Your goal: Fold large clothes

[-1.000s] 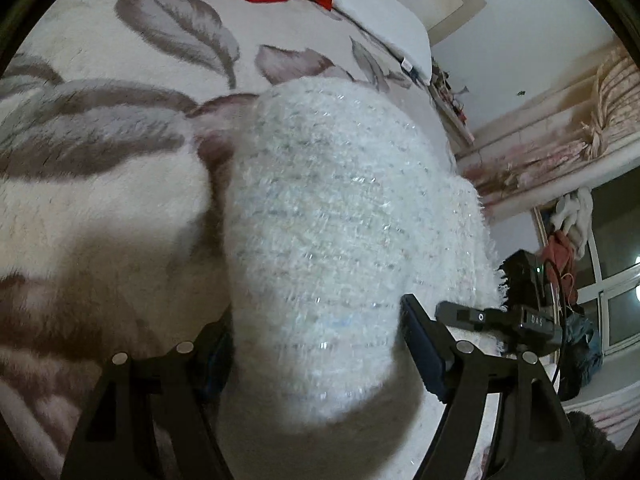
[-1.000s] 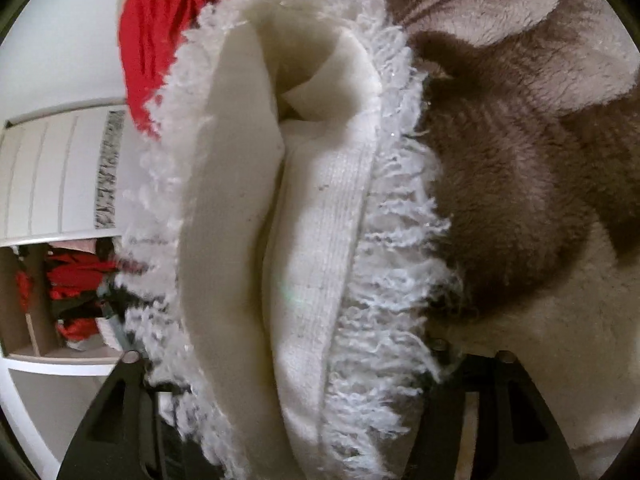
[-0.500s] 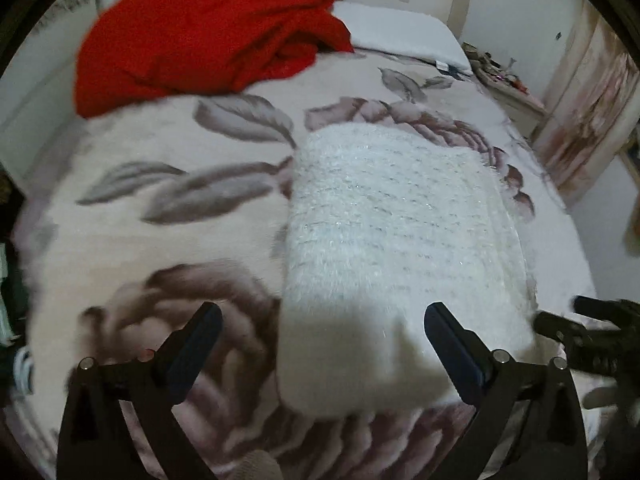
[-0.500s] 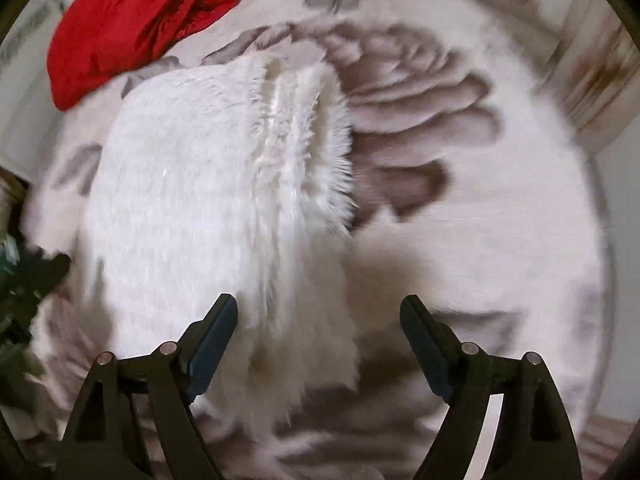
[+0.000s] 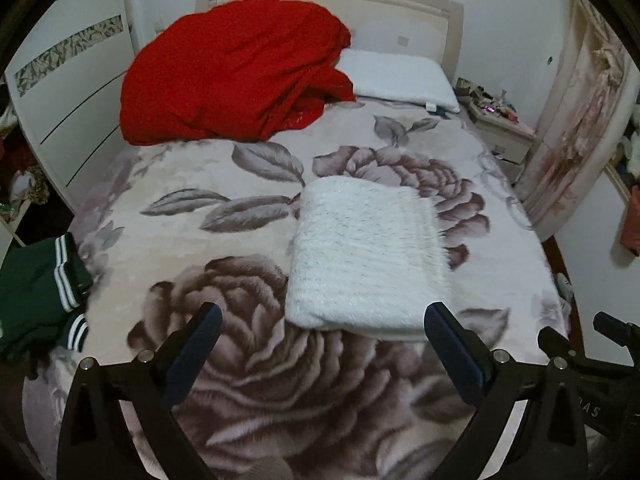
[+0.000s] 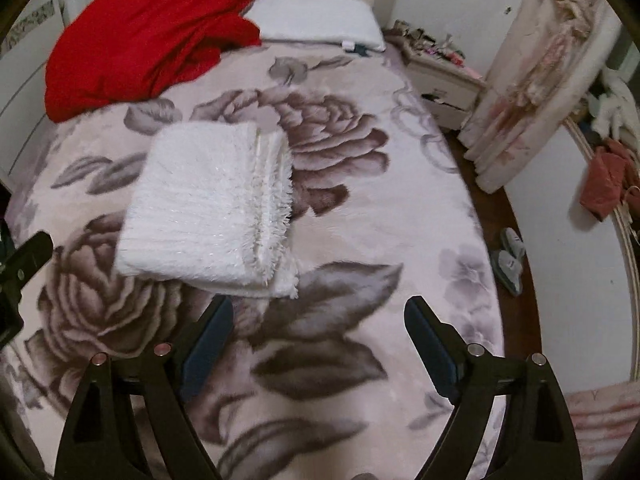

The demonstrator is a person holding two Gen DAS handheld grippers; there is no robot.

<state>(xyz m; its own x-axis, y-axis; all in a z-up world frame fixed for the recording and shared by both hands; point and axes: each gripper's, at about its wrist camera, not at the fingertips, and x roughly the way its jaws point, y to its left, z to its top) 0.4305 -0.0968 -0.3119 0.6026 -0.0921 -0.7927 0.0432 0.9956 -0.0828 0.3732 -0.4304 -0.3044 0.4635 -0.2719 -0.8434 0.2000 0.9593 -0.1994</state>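
A fluffy white sweater [image 5: 366, 256] lies folded into a thick rectangle on the flowered bedspread [image 5: 208, 216]; it also shows in the right wrist view [image 6: 208, 204], with its fringed edge to the right. My left gripper [image 5: 322, 344] is open and empty, held above the bed near the sweater's front edge. My right gripper [image 6: 320, 334] is open and empty, held above the bed in front of the sweater's front right corner. Neither gripper touches the sweater.
A red garment [image 5: 236, 72] is heaped at the head of the bed beside a white pillow [image 5: 400, 76]. A dark green garment with white stripes [image 5: 38, 292] lies at the bed's left edge. A nightstand [image 5: 504, 128] and curtains [image 6: 532, 68] stand to the right. Slippers [image 6: 510, 260] lie on the floor.
Both grippers let go of the folded white sweater, opened and drew back and up from it. The sweater now lies flat on the bed.
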